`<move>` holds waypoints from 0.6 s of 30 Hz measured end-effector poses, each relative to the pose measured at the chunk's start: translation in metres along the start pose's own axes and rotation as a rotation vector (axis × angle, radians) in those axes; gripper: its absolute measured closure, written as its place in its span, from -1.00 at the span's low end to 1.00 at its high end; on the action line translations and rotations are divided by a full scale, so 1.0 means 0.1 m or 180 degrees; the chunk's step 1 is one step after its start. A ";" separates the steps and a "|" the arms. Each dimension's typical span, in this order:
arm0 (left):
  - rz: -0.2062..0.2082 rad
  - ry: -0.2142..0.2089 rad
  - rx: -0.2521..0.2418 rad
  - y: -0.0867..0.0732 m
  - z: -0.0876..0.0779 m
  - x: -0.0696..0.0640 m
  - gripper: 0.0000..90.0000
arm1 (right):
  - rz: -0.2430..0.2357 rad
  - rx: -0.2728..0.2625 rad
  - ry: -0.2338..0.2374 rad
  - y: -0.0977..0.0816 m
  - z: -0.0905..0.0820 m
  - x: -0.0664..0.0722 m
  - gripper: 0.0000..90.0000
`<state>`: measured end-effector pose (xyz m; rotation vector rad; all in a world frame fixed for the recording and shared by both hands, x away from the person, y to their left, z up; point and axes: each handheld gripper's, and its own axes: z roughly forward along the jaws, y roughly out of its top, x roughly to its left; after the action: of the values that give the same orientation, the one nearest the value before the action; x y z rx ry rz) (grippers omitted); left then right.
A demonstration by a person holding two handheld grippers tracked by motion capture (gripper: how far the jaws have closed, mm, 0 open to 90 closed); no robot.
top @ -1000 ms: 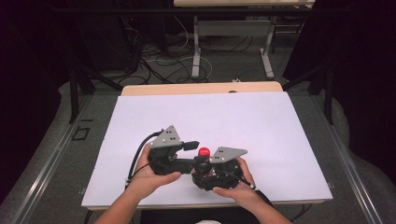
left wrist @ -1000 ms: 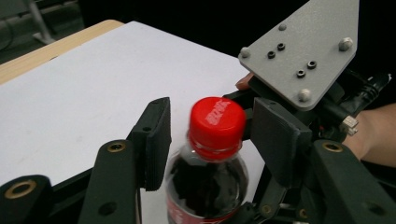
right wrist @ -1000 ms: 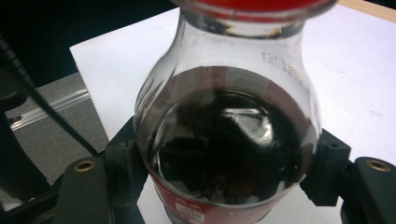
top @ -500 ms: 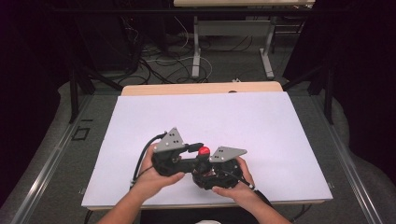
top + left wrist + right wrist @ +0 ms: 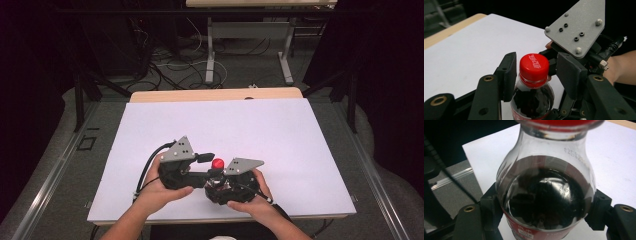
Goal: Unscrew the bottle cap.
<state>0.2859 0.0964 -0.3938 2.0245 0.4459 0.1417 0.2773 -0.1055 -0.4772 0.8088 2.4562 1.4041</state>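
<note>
A cola bottle (image 5: pixel 544 195) with a red cap (image 5: pixel 534 65) stands upright near the table's front edge. My right gripper (image 5: pixel 544 215) is shut on its body, one pad on each side of the label. From the left, my left gripper (image 5: pixel 535 72) reaches to the cap (image 5: pixel 217 163). Its jaws have just been opening and stand on either side of the cap, with a small gap at each pad. In the high view the left gripper (image 5: pixel 212 160) and right gripper (image 5: pixel 220 182) sit close together, each in a hand.
A white sheet (image 5: pixel 240 130) covers the table, with a wooden strip (image 5: pixel 215 95) along its far edge. The right gripper's grey plate (image 5: pixel 576 27) rises just behind the cap. Table legs and cables (image 5: pixel 200 60) lie on the floor beyond.
The left gripper pressed in toward the cap half a second ago and has since drawn back slightly left, its jaws wider. The bottle and right gripper have stayed put.
</note>
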 end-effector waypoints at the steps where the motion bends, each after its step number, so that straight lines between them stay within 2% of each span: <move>1: 0.0002 -0.0006 0.0012 0.00 0.02 0.02 0.21 | -0.0008 0.0032 0.0035 0.01 -0.01 0.01 -0.34; 3: -0.0052 -0.0088 0.0012 -0.01 0.04 0.05 0.26 | -0.0022 -0.0014 0.0013 0.01 0.00 0.02 -0.34; 4: -0.0058 -0.0078 -0.0012 -0.02 0.05 0.04 0.35 | -0.0015 -0.0008 0.0010 0.01 0.00 0.02 -0.34; 5: -0.0055 -0.0016 -0.0050 -0.03 0.06 0.02 0.35 | -0.0026 -0.0013 -0.0008 0.01 0.00 0.02 -0.34; 6: -0.0009 0.0086 -0.0057 -0.03 0.06 0.00 0.36 | -0.0012 -0.0015 -0.0014 0.01 0.01 0.02 -0.34; 7: -0.0023 0.0178 -0.0096 -0.04 0.08 -0.04 0.36 | -0.0011 -0.0013 -0.0039 0.01 0.00 0.01 -0.34; 11: -0.0139 0.0607 -0.0173 -0.07 0.13 -0.22 0.37 | -0.0029 0.0004 -0.0186 0.00 0.00 0.01 -0.34; 14: -0.0230 0.0832 -0.0196 -0.08 0.17 -0.31 0.36 | -0.0064 0.0030 -0.0290 0.00 0.01 0.02 -0.34; 16: -0.0231 0.0853 -0.0171 -0.08 0.17 -0.33 0.35 | -0.0088 0.0041 -0.0313 -0.01 0.01 0.02 -0.34; 18: -0.0191 0.0689 -0.0156 -0.06 0.14 -0.29 0.19 | -0.0065 0.0082 -0.0256 -0.01 0.00 0.01 -0.34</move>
<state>0.2610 0.0769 -0.4033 1.9536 0.6325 0.3339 0.2762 -0.1053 -0.4777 0.8265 2.4198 1.3091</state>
